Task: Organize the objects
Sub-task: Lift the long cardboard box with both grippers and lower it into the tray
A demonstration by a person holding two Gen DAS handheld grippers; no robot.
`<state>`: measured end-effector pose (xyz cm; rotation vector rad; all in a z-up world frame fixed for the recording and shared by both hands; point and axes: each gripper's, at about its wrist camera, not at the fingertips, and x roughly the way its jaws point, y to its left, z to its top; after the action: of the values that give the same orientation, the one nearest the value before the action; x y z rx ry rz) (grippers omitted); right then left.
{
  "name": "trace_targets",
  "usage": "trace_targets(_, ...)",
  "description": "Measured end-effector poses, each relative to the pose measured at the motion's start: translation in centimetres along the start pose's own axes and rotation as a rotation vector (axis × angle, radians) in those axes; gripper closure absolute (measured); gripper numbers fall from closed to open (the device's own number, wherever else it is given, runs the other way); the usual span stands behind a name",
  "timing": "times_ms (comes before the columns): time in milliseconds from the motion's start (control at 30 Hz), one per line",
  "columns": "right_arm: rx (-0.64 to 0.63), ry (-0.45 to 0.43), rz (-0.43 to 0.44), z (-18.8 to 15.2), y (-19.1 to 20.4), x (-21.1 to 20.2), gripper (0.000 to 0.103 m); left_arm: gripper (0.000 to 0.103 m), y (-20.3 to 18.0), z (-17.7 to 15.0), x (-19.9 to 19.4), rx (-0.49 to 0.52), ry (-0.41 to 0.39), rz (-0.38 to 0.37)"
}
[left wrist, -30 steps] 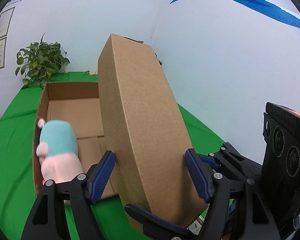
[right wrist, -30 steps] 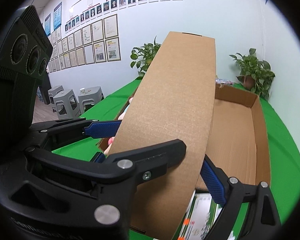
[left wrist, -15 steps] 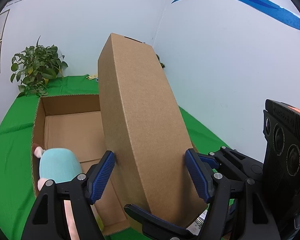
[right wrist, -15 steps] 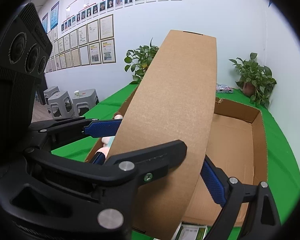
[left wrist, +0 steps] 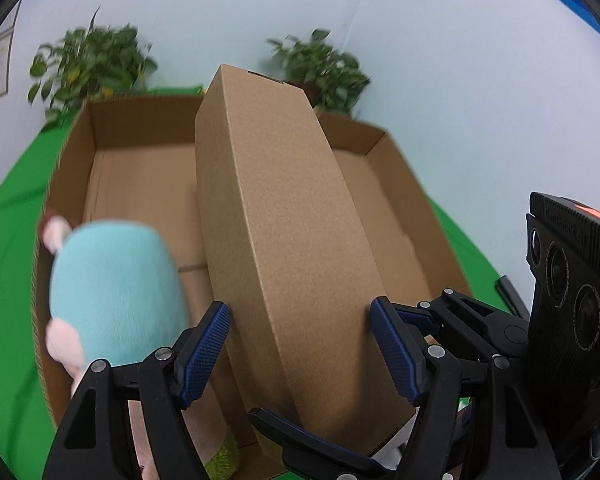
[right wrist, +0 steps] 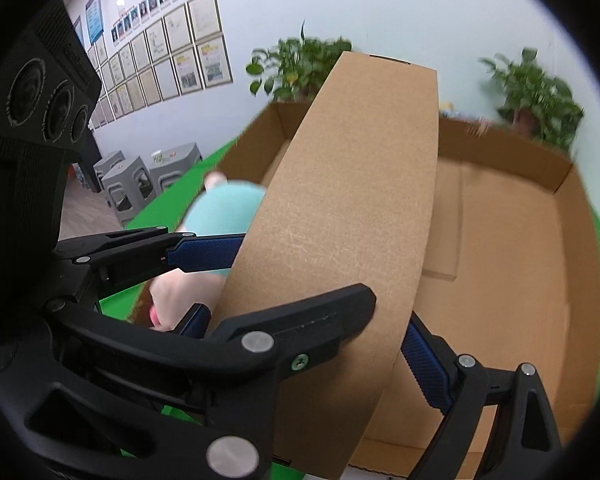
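Both claws, the left claw point(left wrist: 300, 344) and right claw point(right wrist: 306, 318), clamp the near end of a long cardboard box point(left wrist: 276, 232), its long axis pointing away over the open carton point(left wrist: 396, 184) toward the tabletop's point(left wrist: 8, 216) far edge.

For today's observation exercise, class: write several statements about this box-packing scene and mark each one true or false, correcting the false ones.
1. Both grippers grip the long cardboard box. True: the left gripper and the right gripper each clamp it.
2. The table cloth is red. False: it is green.
3. A plush toy with a light blue part sits in the open carton. True.
4. The long cardboard box lies flat on the floor. False: it is held tilted over the open carton.
5. Potted plants stand behind the carton. True.
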<state>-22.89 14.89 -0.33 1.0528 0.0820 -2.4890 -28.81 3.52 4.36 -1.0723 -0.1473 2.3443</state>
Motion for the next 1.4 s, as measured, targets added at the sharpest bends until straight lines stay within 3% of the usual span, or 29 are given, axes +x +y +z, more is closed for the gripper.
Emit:
trace_targets(333,0.030,0.053,0.062,-1.6,-0.8,1.9,0.011,0.033,1.1,-1.5,2.7,-0.024,0.056,0.051)
trace_targets(600,0.039,0.063,0.078,-2.2,-1.2,1.4,0.011,0.034,0.7,-2.0,1.8,-0.020,0.081,0.070)
trace_targets(733,0.042,0.069,0.093,-2.2,-1.3,1.4,0.011,0.039,0.3,-1.9,1.5,0.001,0.100,0.096)
trace_targets(1067,0.068,0.086,0.095,-2.6,-1.5,1.5,0.011,0.042,0.1,-2.0,0.3,0.028,0.102,0.172)
trace_targets(1400,0.067,0.098,0.075,-3.3,-1.6,2.2,0.012,0.047,1.0,-2.0,-1.5,0.008,0.071,0.179)
